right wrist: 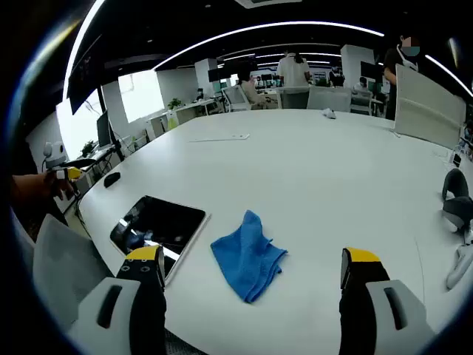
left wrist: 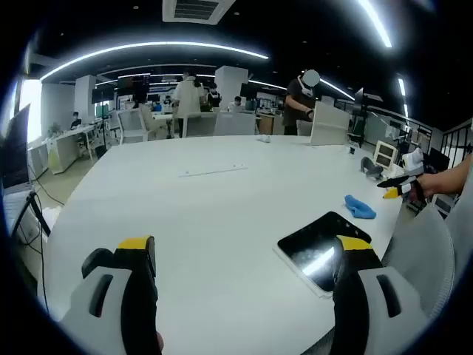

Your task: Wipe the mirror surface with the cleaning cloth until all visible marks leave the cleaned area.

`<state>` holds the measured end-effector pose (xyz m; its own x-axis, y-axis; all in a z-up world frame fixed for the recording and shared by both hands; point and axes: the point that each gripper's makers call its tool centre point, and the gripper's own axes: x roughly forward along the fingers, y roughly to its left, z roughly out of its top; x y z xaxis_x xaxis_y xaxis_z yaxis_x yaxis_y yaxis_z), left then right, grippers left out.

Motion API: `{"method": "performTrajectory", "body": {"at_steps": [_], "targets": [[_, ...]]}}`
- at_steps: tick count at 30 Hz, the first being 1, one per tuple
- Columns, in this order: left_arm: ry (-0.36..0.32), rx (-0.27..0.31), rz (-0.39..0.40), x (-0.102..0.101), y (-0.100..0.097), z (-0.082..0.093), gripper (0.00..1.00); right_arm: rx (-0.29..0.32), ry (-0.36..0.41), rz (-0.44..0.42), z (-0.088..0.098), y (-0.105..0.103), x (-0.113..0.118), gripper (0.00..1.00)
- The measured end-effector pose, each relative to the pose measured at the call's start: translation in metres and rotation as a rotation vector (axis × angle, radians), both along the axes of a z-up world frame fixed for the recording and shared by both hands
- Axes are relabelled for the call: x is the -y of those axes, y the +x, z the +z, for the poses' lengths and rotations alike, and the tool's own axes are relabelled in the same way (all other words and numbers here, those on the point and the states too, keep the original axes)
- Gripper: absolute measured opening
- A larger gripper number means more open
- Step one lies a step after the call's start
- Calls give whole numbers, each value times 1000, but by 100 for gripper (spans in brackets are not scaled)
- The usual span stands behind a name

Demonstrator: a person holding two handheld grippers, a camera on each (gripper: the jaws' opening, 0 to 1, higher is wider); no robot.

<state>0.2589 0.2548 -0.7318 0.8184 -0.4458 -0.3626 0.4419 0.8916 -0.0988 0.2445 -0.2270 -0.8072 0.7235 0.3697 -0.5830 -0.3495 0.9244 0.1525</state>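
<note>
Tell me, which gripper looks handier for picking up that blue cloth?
Probably the right gripper: the cloth lies between its open jaws, beside the mirror. The left gripper sits farther away.

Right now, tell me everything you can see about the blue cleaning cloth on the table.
The blue cleaning cloth is a soft, fabric-looking square, crumpled and loosely folded with one corner peaked up. It lies on the white table just beside the mirror, apart from it, with a strip of table between. Nothing grips or touches it: the right gripper frames it with jaws open. In the left gripper view it shows as a small blue heap beyond the mirror.
</note>
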Motion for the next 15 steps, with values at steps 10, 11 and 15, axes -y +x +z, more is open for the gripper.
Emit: {"method": "performTrajectory", "body": {"at_steps": [10, 11, 15], "targets": [[-8, 6, -87, -21, -1, 2, 99, 28, -150, -84, 23, -24, 13, 98], [-15, 2, -81, -24, -3, 3, 99, 27, -145, -94, 27, -25, 11, 98], [-13, -20, -59, -30, -10, -3, 99, 70, -188, -72, 25, -21, 12, 94]]}}
